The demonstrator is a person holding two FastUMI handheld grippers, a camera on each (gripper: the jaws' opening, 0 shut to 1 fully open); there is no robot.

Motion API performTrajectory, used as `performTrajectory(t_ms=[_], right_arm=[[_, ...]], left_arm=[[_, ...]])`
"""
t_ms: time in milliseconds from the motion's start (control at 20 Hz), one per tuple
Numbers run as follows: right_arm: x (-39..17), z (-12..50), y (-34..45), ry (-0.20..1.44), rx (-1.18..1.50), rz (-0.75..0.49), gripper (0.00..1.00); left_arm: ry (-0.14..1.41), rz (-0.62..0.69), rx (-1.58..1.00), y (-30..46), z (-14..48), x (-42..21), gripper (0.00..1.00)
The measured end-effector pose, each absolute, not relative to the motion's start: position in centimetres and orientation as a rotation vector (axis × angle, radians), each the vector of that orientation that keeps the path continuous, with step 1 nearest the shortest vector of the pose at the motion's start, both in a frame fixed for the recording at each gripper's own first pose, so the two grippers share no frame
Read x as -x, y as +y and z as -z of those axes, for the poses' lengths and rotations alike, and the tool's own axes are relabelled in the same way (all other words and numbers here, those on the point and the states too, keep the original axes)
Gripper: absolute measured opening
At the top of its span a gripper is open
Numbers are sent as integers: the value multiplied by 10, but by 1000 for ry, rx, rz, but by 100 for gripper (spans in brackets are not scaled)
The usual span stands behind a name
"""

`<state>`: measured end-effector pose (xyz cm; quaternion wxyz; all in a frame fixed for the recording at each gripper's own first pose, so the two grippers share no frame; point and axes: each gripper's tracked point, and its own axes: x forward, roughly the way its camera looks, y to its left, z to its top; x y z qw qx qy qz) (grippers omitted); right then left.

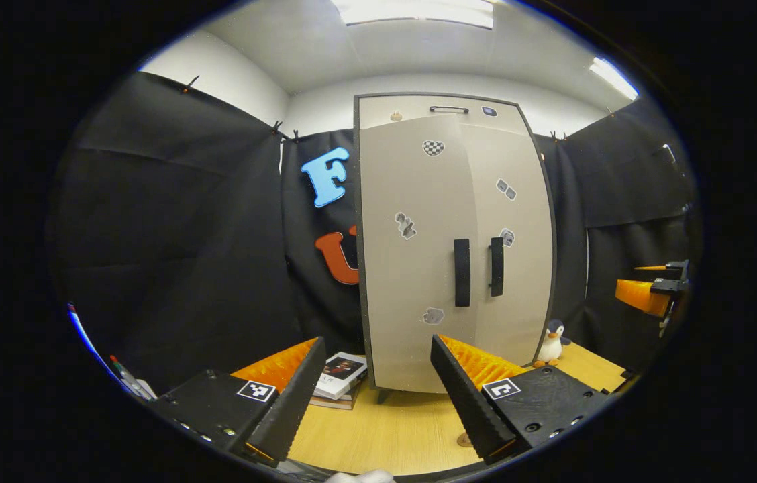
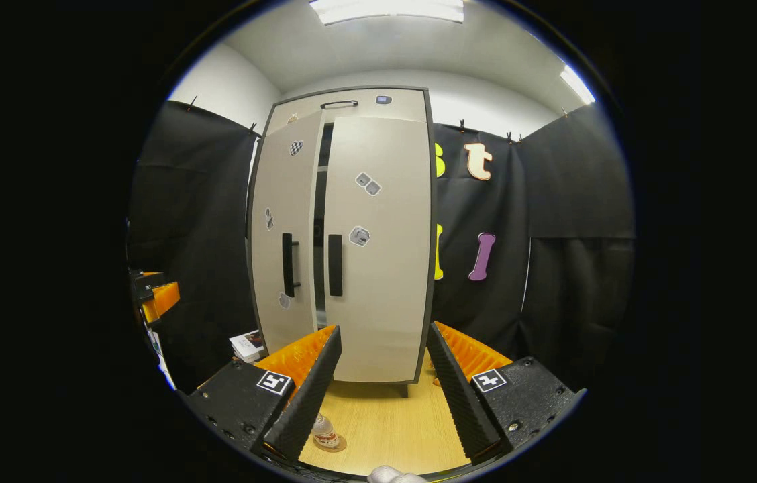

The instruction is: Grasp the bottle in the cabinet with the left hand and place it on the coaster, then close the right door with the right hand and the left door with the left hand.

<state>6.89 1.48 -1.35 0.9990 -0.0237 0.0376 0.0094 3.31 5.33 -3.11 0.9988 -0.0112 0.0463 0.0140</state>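
Bottle (image 2: pixel 325 431) on coaster (image 2: pixel 337 445); doors nearly shut.
Right door (image 2: pixel 378 248) looks closed, left door (image 2: pixel 284 235) stands slightly ajar and remains to push. Left gripper (image 1: pixel 375 376) and right gripper (image 2: pixel 378 365) hang wide open, empty, before the cabinet (image 1: pixel 378 104).

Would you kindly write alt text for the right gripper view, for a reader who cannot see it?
A tall beige two-door cabinet stands on a light wooden table, its doors not quite shut, a dark gap between them. The right tool hangs open before it; a small clear plastic bottle stands on a round coaster at lower left.
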Motion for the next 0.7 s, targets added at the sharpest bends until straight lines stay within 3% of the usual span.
performTrajectory(t_ms=[700], right_arm=[[-63,16,8,67,43,-11,80]], left_arm=[[91,-15,13,45,30,-39,96]])
